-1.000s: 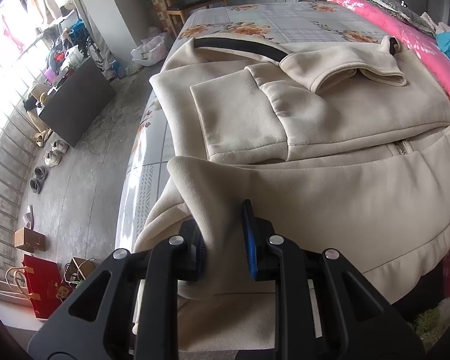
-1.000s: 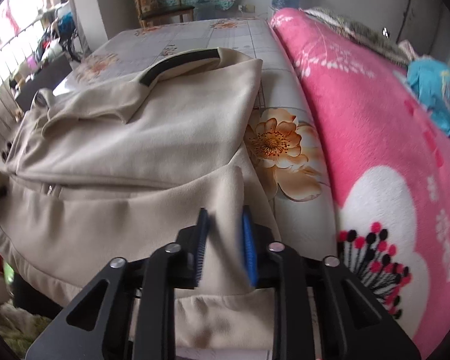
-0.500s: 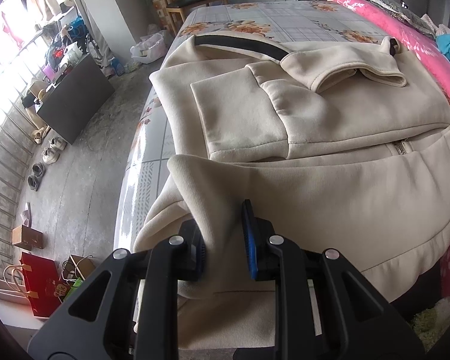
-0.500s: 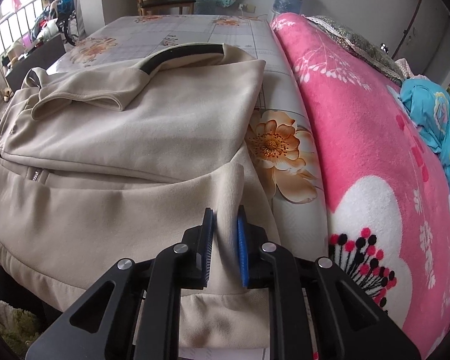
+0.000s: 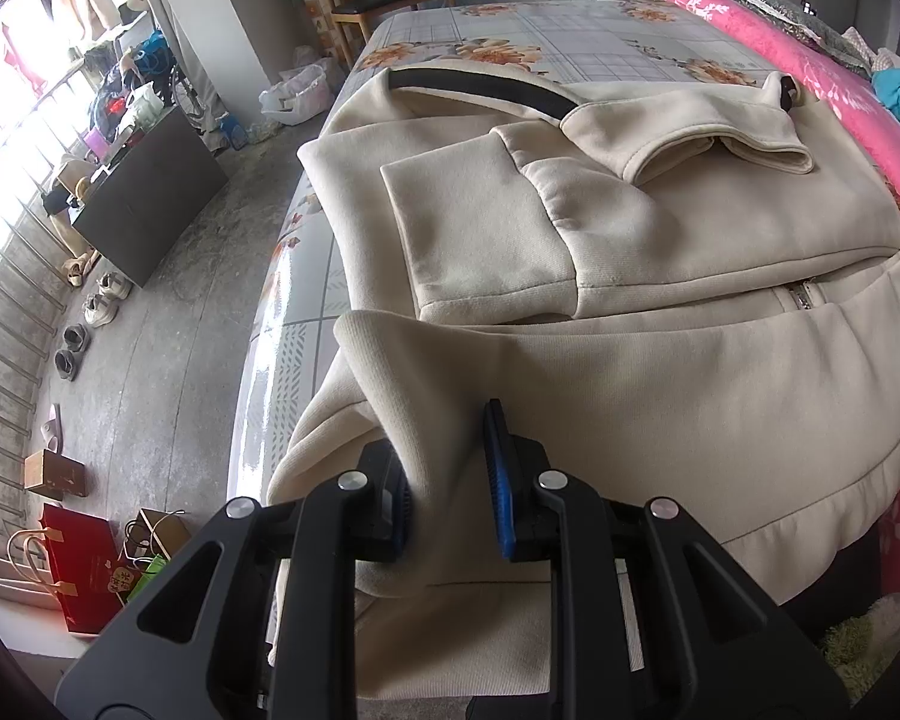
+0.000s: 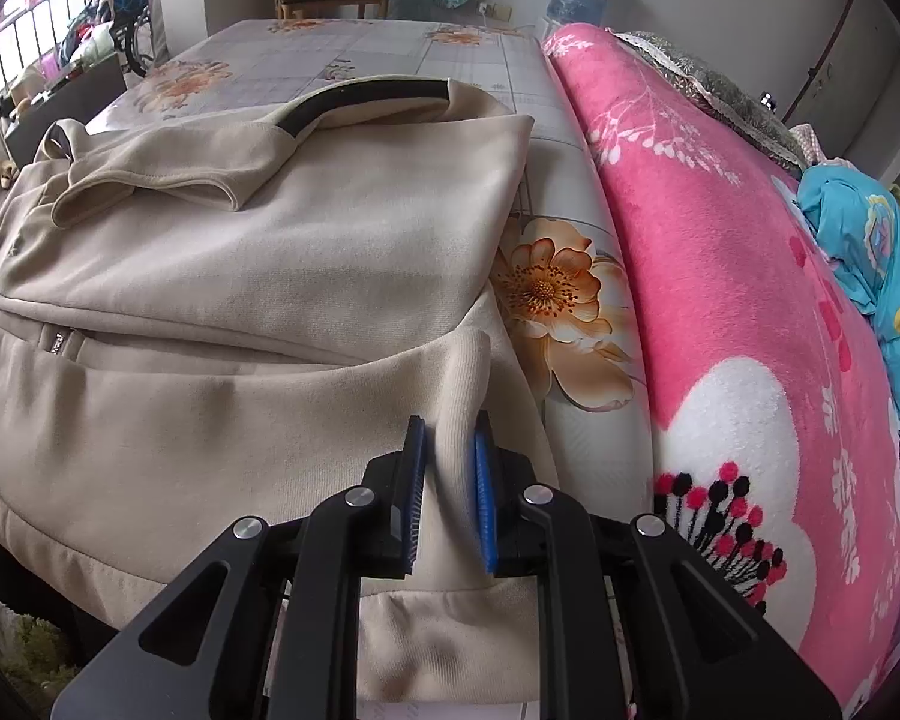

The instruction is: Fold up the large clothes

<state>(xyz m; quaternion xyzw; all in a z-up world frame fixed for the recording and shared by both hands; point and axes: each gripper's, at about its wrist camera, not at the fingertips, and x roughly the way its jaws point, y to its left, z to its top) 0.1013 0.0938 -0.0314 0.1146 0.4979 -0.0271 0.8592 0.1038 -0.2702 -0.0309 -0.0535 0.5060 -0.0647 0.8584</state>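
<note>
With the left tongs (image 5: 444, 468) and right tongs (image 6: 448, 480) each pinching a hem corner of the beige jacket (image 5: 660, 252), thick fleece could slip free mid-fold.

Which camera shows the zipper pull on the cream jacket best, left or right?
The left wrist view. There the metal zipper pull sits unobstructed on the cream jacket, teeth visible, right of centre. In the right wrist view the zipper pull is only a small glint near the left edge, too small to make out detail.
</note>
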